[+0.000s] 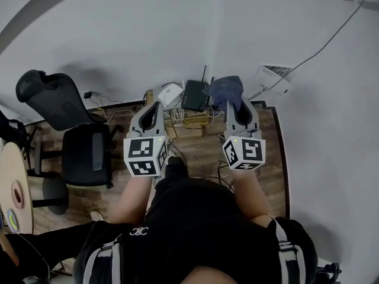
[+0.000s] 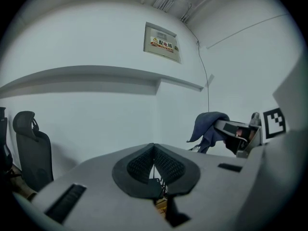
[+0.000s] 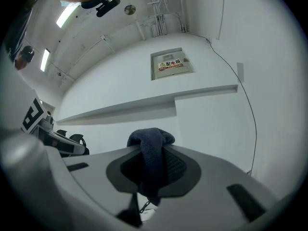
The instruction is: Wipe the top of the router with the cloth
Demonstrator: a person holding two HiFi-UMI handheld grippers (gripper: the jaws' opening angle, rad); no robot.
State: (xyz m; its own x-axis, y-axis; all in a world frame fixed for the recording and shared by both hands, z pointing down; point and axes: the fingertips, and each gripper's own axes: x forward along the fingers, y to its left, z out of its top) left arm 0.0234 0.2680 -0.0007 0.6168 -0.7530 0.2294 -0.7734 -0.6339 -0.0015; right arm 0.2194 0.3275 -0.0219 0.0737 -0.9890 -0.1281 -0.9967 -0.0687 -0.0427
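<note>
The black router (image 1: 194, 94), with its antennas up, sits on the floor by the wall between both grippers. A dark blue cloth (image 1: 225, 89) hangs from my right gripper (image 1: 234, 104), which is shut on it just right of the router and above it. In the right gripper view the cloth (image 3: 150, 148) bulges up between the pads. My left gripper (image 1: 155, 107) is held left of the router; its pads (image 2: 169, 165) meet at the tips with nothing between them. The left gripper view also shows the cloth (image 2: 208, 125) at the right.
A white box (image 1: 170, 93) and tangled cables (image 1: 190, 120) lie beside the router on the wooden floor. A black office chair (image 1: 74, 129) stands at the left. A white wall rises behind, with a vent (image 1: 273, 76) and a wall cable (image 1: 331, 40) at the right.
</note>
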